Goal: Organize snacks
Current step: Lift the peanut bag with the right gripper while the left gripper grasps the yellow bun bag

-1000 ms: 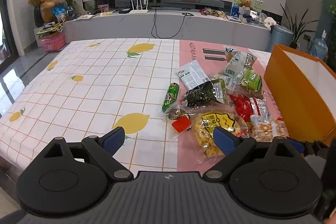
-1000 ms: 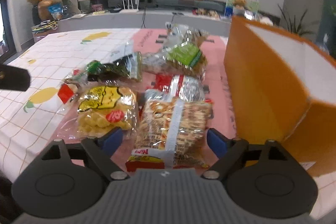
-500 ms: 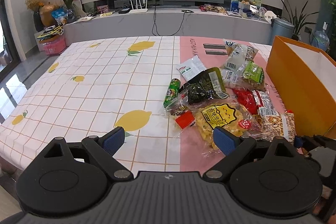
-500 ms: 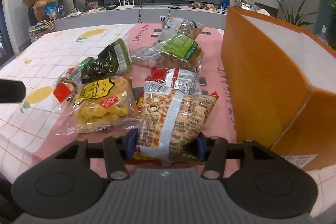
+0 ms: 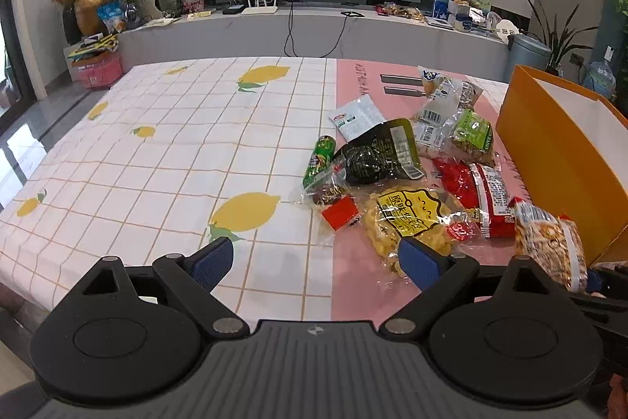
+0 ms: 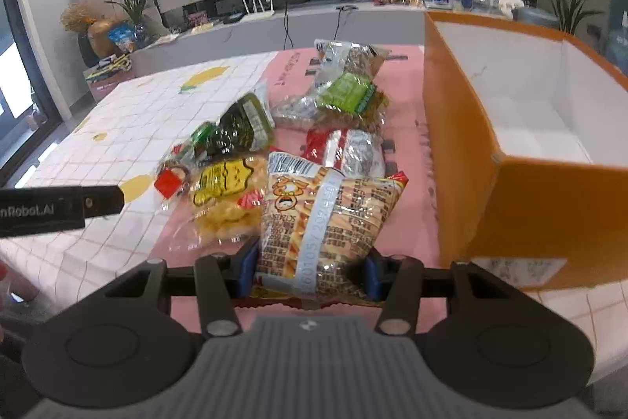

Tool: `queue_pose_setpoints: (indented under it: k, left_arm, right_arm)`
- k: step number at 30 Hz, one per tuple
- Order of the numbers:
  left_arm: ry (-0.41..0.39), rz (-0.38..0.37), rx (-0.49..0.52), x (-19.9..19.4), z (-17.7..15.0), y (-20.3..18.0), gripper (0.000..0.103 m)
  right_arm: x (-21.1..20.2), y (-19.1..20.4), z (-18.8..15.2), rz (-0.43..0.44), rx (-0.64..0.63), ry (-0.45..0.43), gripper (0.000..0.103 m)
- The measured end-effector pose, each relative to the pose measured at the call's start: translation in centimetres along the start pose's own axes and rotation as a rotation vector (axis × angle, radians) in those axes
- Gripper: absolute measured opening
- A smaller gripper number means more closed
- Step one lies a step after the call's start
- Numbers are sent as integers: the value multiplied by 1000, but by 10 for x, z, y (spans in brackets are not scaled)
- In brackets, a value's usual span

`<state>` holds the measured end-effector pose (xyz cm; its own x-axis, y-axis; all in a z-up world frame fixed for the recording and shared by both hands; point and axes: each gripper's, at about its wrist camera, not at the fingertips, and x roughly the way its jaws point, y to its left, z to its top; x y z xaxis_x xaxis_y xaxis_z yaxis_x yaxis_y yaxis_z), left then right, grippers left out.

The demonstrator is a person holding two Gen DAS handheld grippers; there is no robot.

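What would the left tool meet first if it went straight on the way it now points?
Probably the bare tablecloth between its open fingers; the left tool points down at it. The yellow snack bag lies just right.

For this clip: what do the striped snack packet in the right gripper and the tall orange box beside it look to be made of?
The striped snack packet looks like thin glossy plastic film: it crinkles, glints and dents between the pads of the right gripper. The tall orange box looks like matt paperboard, orange outside and white inside, with straight folded edges and flat stiff walls; a coated finish cannot be ruled out.
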<state>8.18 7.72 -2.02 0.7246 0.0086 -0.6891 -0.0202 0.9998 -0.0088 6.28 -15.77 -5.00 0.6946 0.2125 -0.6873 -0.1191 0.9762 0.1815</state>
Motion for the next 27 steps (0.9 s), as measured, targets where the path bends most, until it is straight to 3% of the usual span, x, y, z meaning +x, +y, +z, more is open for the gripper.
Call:
queue_pose_setpoints:
  k: [19, 27]
  left_arm:
    - [-19, -83, 64, 6, 3, -26, 103]
    - [35, -82, 105, 32, 10, -52, 103]
  right_arm:
    - [-39, -29, 26, 74, 45, -169, 50]
    - [-42, -42, 28, 75, 98, -183, 50]
